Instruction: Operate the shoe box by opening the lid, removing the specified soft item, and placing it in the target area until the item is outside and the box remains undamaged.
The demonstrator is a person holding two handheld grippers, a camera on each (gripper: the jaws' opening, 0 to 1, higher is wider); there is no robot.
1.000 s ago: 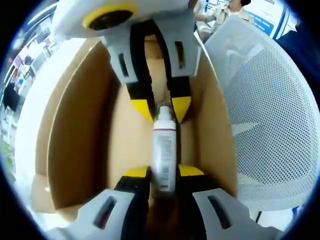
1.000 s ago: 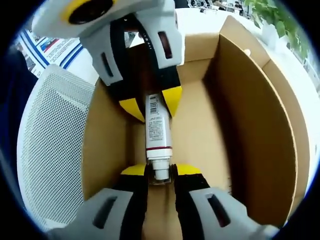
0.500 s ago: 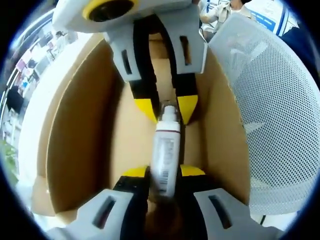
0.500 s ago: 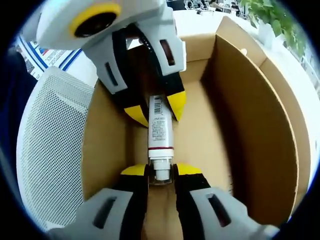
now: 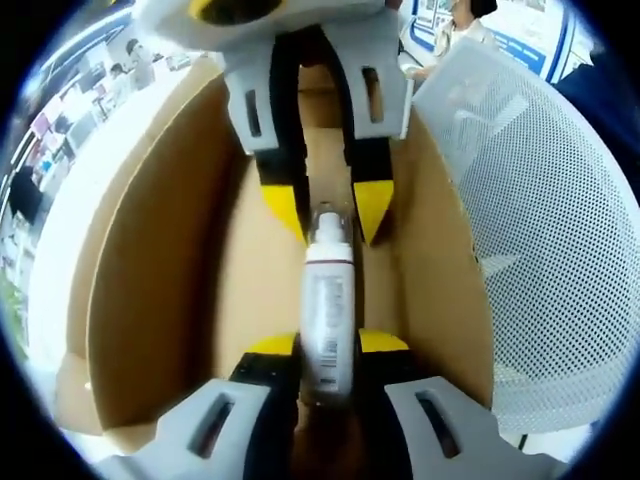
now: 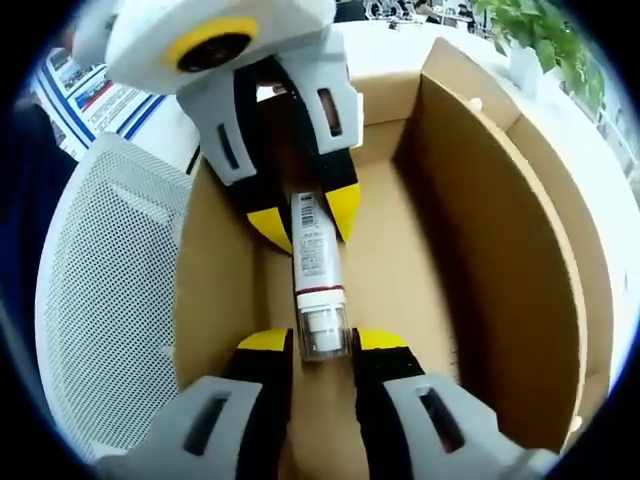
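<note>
Two grippers met over one open cardboard box, and between them they held one white tube above the box floor.

From the left gripper view, the left gripper had its two yellow-tipped jaws clenched on the flat end of the tube, the end carrying the barcode. The right gripper reached in from the far side, its own two yellow tips set on either side of the tube's clear cap.

From the right gripper view the same things showed the other way round. The right gripper sat with its jaws at the clear cap of the tube; the cap lay in the gap between the yellow tips, but whether they truly pressed on it I could not tell. The left gripper came down from the far side, its tips pinching the barcode end.

The tube lay lengthwise along the middle of the box, inside its four brown walls, with no other item visible on the floor beneath it.

One white mesh chair back stood just beside the box, against one long wall. One green plant showed beyond the far corner.
</note>
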